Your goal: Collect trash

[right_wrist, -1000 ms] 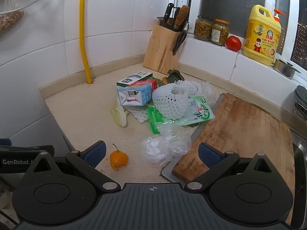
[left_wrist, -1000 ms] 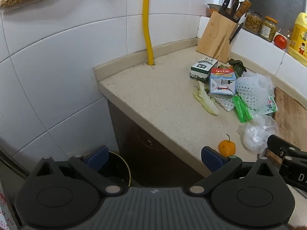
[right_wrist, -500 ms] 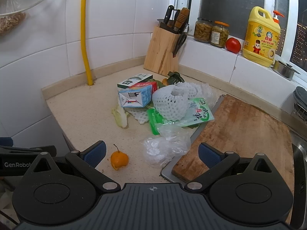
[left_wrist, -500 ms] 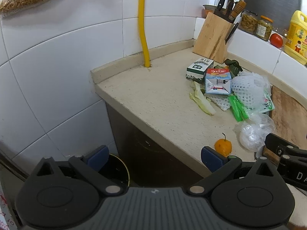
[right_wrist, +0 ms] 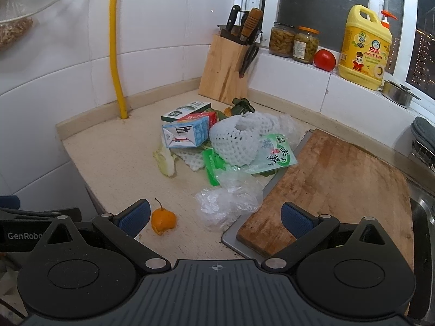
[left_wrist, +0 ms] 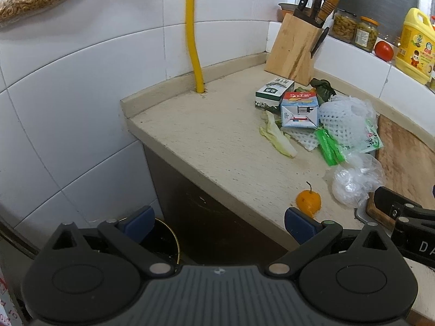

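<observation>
the trash is heaped mid-desk (right_wrist: 114, 168): a crumpled clear plastic bag (right_wrist: 228, 203), white foam net (right_wrist: 236, 141), cartons. the bag is judged light, soft and slippery, best pinched at a raised fold. both the right claw (right_wrist: 214, 217) and the left claw (left_wrist: 217, 224) are held wide apart, nothing gripped.

Home kitchen: white wall tiles (right_wrist: 152, 19), speckled beige stone worktop (right_wrist: 117, 163), wooden knife block with knives and scissors (right_wrist: 227, 72), worn wooden cutting board (right_wrist: 337, 187), glass pickle jars (right_wrist: 293, 42), red tomato (right_wrist: 324, 59), yellow dish-soap jug (right_wrist: 364, 46) on window sill.
</observation>
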